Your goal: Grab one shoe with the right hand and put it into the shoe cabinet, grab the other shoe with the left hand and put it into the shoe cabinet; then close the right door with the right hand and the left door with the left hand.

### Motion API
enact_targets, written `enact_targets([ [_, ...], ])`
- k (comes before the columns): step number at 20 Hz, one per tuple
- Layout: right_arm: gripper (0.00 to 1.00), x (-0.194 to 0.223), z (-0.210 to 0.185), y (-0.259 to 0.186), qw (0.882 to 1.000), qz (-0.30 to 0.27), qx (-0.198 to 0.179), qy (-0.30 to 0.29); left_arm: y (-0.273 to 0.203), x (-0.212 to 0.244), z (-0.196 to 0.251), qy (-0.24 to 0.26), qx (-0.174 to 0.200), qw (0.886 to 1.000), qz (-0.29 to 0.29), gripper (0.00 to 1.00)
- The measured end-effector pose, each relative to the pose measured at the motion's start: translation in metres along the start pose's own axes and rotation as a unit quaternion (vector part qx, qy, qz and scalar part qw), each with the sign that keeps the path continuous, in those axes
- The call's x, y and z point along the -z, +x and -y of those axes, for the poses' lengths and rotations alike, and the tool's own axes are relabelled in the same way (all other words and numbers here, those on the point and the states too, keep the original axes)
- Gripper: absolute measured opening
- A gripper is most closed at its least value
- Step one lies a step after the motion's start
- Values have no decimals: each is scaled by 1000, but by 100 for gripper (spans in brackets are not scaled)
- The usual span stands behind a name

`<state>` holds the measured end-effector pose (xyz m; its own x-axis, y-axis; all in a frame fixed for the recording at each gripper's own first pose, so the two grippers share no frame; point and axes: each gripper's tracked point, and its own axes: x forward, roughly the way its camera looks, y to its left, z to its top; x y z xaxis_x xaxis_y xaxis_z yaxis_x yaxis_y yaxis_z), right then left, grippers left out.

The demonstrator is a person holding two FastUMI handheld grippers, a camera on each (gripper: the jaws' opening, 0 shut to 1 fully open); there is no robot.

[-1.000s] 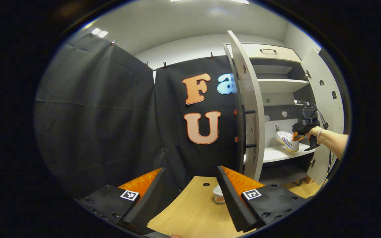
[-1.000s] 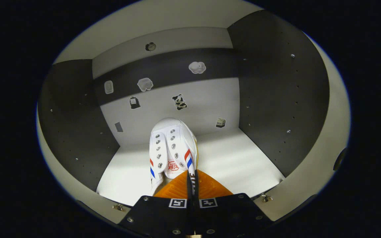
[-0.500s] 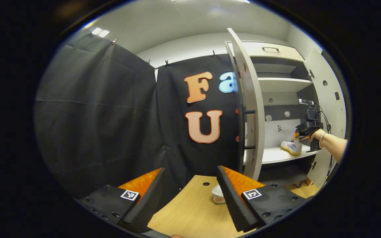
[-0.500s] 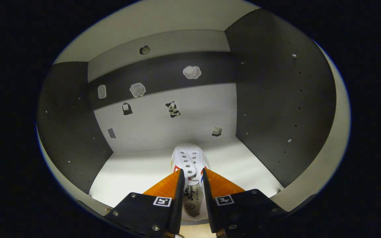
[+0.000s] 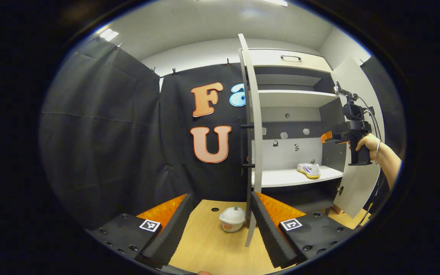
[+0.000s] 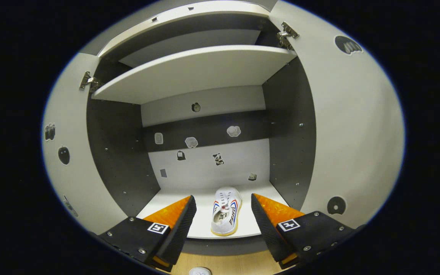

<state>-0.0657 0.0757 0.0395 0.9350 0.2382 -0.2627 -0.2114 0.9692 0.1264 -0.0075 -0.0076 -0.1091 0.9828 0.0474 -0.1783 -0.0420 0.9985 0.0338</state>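
A white shoe [image 6: 225,214] with red and blue stripes lies on the lower shelf [image 6: 159,204] of the open shoe cabinet, toe toward the back wall. My right gripper [image 6: 223,198] is open in front of the shelf edge, with the shoe farther in, free of both fingers. In the left gripper view the same shoe [image 5: 309,170] rests on the shelf, and a hand holds the right gripper [image 5: 325,136] above and to its right. My left gripper [image 5: 220,196] is open over a wooden table [image 5: 204,248]. A small white rounded thing [image 5: 232,219], possibly the other shoe end-on, sits between its fingers, untouched.
Both cabinet doors stand open: the left door [image 5: 255,133] is edge-on just beyond my left gripper, and the right door [image 5: 357,179] is behind the hand. An upper shelf [image 6: 193,72] spans the cabinet. Stickers dot the back wall [image 6: 204,172]. Black cloth [image 5: 101,133] hangs to the left.
My right gripper opened, released the shoe onto the lower shelf and drew back and up out of the cabinet. The left gripper shifted, bringing the cabinet and the white thing nearer centre.
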Motion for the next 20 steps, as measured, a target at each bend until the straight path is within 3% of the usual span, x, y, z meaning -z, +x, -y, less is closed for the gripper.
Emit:
enact_targets([
  [4, 93, -12, 3, -59, 999, 36, 0, -17, 2, 27, 22, 4, 21, 1000, -10, 98],
  [5, 99, -14, 4, -74, 999, 45, -1, -17, 3, 36, 27, 7, 23, 1000, -10, 99],
  [6, 93, -15, 6, -88, 999, 51, -2, -16, 5, 48, 33, 10, 27, 999, -16, 98],
  [10, 93, -23, 26, -143, 996, 81, 14, -42, 16, 109, 77, 13, 69, 996, -56, 99],
  [16, 93, -31, 56, -214, 991, 117, 40, -52, 37, 210, 130, 19, 118, 981, -150, 99],
  [20, 93, -23, 85, -244, 990, 113, 62, -62, 48, 282, 164, 16, 152, 964, -219, 99],
])
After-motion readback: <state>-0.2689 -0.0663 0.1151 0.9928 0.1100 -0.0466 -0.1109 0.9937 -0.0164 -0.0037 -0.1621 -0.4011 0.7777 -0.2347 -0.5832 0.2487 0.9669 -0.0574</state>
